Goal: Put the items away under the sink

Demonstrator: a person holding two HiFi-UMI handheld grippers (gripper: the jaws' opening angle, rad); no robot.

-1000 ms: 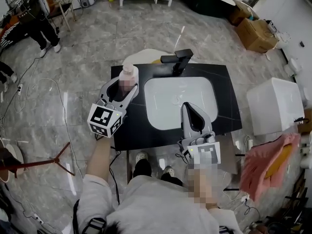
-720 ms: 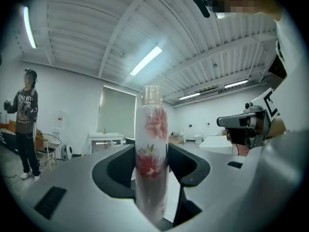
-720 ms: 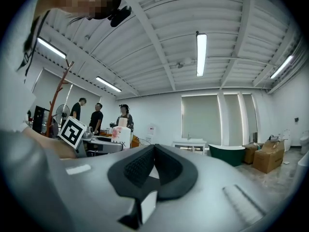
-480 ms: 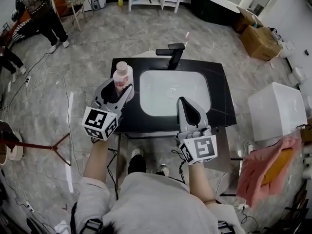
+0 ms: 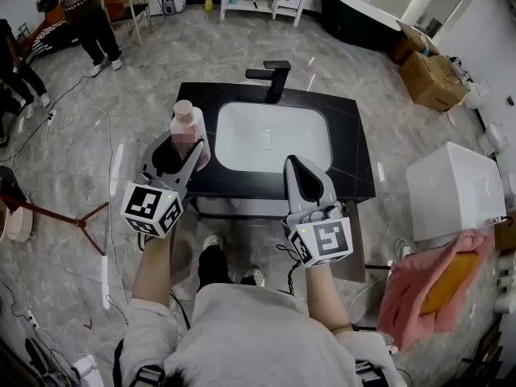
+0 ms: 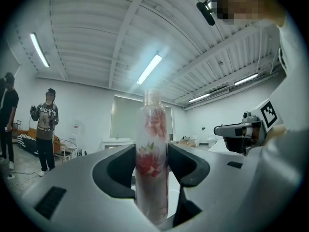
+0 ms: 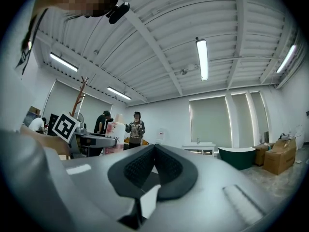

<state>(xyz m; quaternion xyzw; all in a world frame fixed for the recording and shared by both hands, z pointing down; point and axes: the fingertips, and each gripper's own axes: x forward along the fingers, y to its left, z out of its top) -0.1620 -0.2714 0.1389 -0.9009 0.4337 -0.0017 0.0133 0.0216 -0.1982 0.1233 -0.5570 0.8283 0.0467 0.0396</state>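
A frosted bottle with red flowers (image 6: 152,153) stands upright between the jaws of my left gripper (image 6: 152,166), which is shut on it. In the head view the bottle (image 5: 188,127) hangs over the left end of the black sink counter (image 5: 355,160), with the left gripper (image 5: 187,153) around its lower half. My right gripper (image 5: 301,173) is shut with nothing in it, in front of the white basin (image 5: 270,139). In the right gripper view its pads (image 7: 166,170) meet tip to tip and the right gripper (image 7: 154,149) points level across the room.
A black faucet (image 5: 270,77) stands behind the basin. A white box-shaped unit (image 5: 451,188) stands to the right, with pink cloth (image 5: 423,285) near it. People stand at the far left (image 5: 85,10). Cardboard boxes (image 5: 427,75) lie at the back right. Cables run over the marble floor.
Both grippers have drawn back toward the counter's front edge, the left one carrying the bottle with it. The sink counter now sits farther up in the head view.
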